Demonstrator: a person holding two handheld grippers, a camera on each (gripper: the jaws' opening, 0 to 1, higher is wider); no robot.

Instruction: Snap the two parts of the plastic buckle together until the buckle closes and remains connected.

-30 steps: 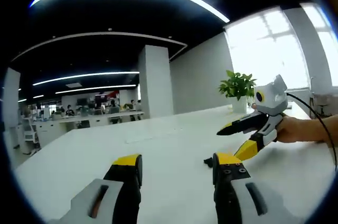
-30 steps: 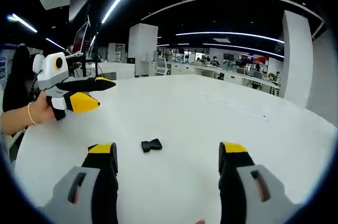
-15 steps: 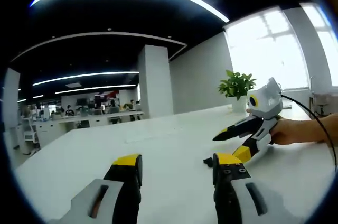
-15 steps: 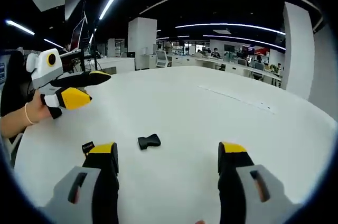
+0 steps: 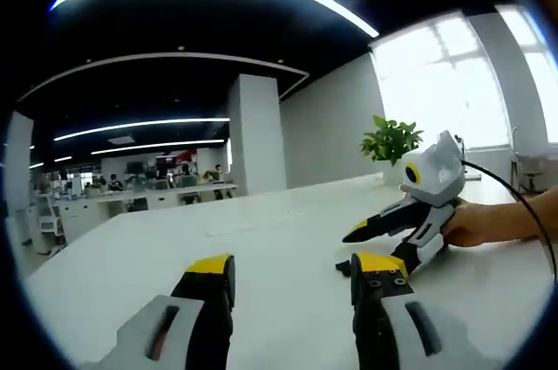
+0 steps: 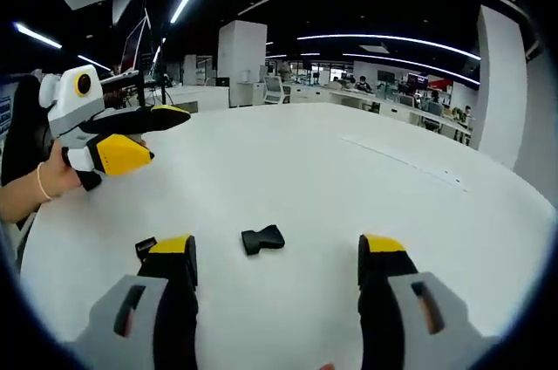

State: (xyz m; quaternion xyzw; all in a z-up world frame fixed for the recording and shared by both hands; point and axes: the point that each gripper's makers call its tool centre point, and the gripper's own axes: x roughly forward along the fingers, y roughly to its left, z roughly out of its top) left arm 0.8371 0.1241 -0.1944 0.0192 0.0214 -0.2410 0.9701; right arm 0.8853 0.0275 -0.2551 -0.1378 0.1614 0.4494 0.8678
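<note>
The white table [image 6: 366, 178] carries both buckle parts, well apart from any grasp. Over the last second the right claw [image 6: 277, 258] has been brought lower and nearer to them, and in the left gripper view the same right claw [image 5: 370, 233] is seen dipped further toward the tabletop, held in a hand [image 5: 471, 223]. The left claw [image 5: 295, 276] has been kept as it was, open and empty; in the right gripper view the left claw [image 6: 144, 130] is seen raised off the table. The right claw's jaws are spread wide with nothing between them. One black buckle part [image 6: 262, 240] now lies between those jaws, slightly ahead of the tips. What is probably the second buckle part [image 6: 145, 247], small and half hidden, sits just beside the left jaw. Nothing has been gripped yet, so the approach is judged only begun.
</note>
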